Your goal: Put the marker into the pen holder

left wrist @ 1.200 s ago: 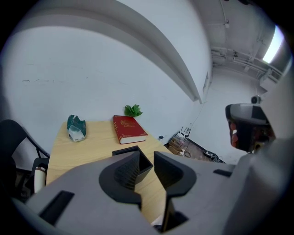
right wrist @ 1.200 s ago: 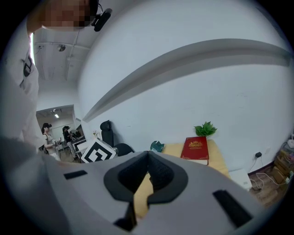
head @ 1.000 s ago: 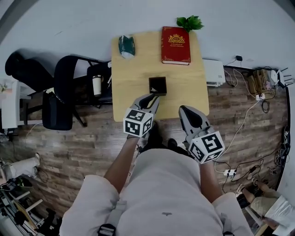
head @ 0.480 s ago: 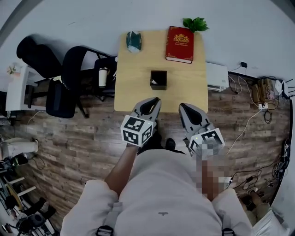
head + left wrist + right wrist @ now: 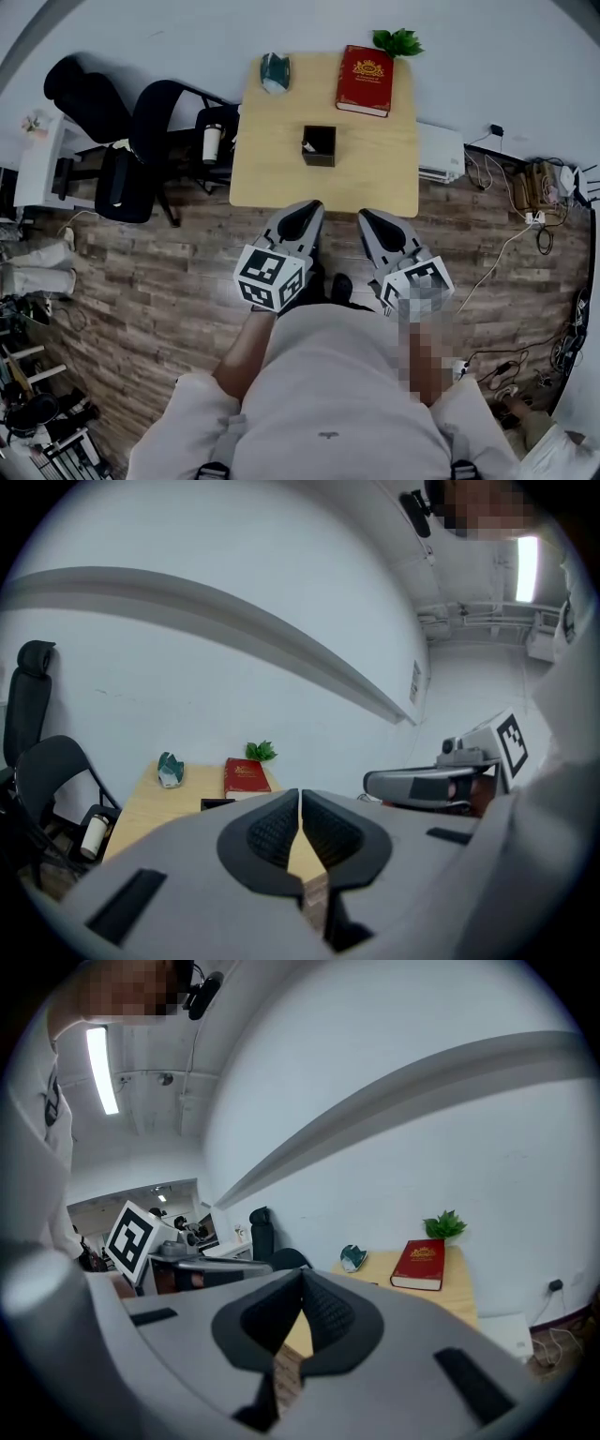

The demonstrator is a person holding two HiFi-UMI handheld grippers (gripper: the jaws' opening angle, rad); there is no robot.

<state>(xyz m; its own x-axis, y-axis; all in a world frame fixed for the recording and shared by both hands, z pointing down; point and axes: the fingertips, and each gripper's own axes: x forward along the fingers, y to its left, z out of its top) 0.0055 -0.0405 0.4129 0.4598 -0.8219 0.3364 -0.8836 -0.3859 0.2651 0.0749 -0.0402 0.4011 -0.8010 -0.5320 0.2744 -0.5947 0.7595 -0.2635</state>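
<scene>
The black square pen holder (image 5: 319, 145) stands near the middle of the light wooden table (image 5: 272, 173). A small pale bit shows at its inner left side; I cannot tell whether it is the marker. Both grippers hang over the wood floor, short of the table's near edge. My left gripper (image 5: 308, 208) is shut and holds nothing, and so is my right gripper (image 5: 367, 217). In the left gripper view the shut left gripper (image 5: 300, 803) hides most of the holder (image 5: 217, 803). In the right gripper view the right gripper (image 5: 302, 1281) is shut and empty.
At the table's far edge lie a red book (image 5: 365, 81), a small green plant (image 5: 398, 42) and a green-and-white object (image 5: 275, 73). Black office chairs (image 5: 141, 150) stand to the table's left. A white unit (image 5: 441, 150) and cables (image 5: 525, 187) sit to its right.
Both grippers have drawn back from the pen holder and off the table. The table now sits farther away in the head view. Both stay shut.
</scene>
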